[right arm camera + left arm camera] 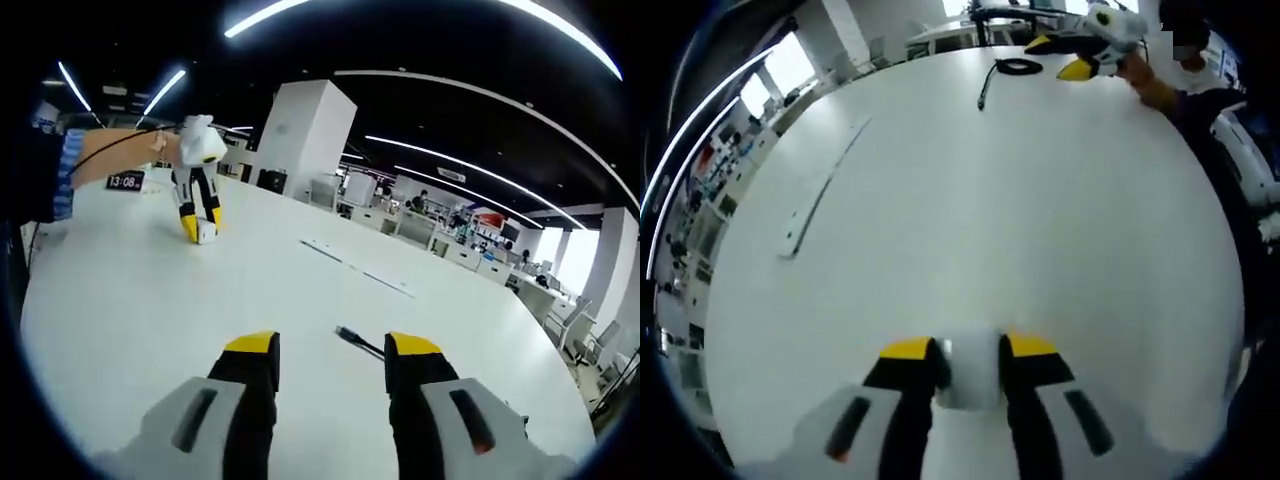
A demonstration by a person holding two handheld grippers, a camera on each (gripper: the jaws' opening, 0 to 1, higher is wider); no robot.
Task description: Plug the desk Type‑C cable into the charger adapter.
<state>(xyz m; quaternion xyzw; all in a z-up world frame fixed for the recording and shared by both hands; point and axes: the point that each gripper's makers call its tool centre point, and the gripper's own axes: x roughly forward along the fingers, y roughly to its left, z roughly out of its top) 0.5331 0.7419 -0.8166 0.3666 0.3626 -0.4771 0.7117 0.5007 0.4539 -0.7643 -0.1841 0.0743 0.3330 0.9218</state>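
Table [970, 230]: white, broad, work surface for both tools.
Left gripper [970, 365]: jaws closed on the adapter [970, 372], held on the table, likely steadied for plugging.
Right gripper [330, 352]: jaws apart, empty, aimed at the cable.
Cable [358, 342]: plug lying on the table just ahead between the right jaws, ungrasped.

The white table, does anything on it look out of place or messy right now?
Nothing stands out. The table looks clean, the black cable lies loosely coiled on it with its plug end free, and the left gripper holds the white charger adapter squarely between its jaws.
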